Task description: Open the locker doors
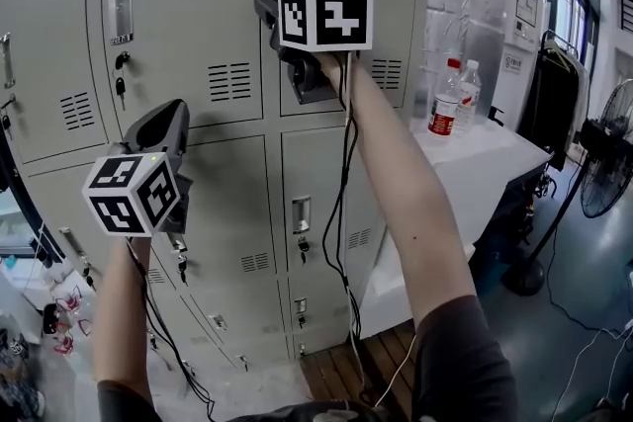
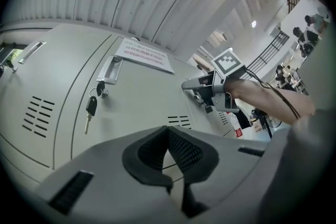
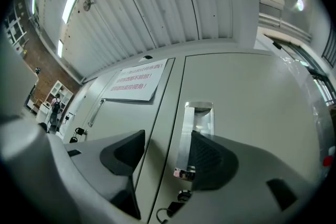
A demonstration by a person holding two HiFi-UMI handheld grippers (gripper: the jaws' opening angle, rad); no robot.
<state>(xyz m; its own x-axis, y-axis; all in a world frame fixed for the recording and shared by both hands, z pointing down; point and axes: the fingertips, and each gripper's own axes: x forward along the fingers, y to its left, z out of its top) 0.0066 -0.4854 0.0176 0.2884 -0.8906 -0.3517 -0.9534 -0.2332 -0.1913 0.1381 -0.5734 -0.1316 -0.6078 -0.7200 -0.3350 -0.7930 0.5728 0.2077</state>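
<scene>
A: Where should the top-row grey steel locker door (image 3: pixel 252 107) be gripped?

B: At its chrome pull handle (image 3: pixel 195 123), which is framed by the right gripper's (image 3: pixel 167 147) parted jaws. It is judged stiff, slick and light to swing. The left gripper (image 2: pixel 168 131) is clenched on nothing.

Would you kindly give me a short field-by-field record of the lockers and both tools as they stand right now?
Locker doors: appear closed
Right tool: raised, jaws apart on either side of an upper door's metal handle, not clamped
Left tool: held lower, jaws together, empty
Key: hanging from a neighbouring door's lock
</scene>
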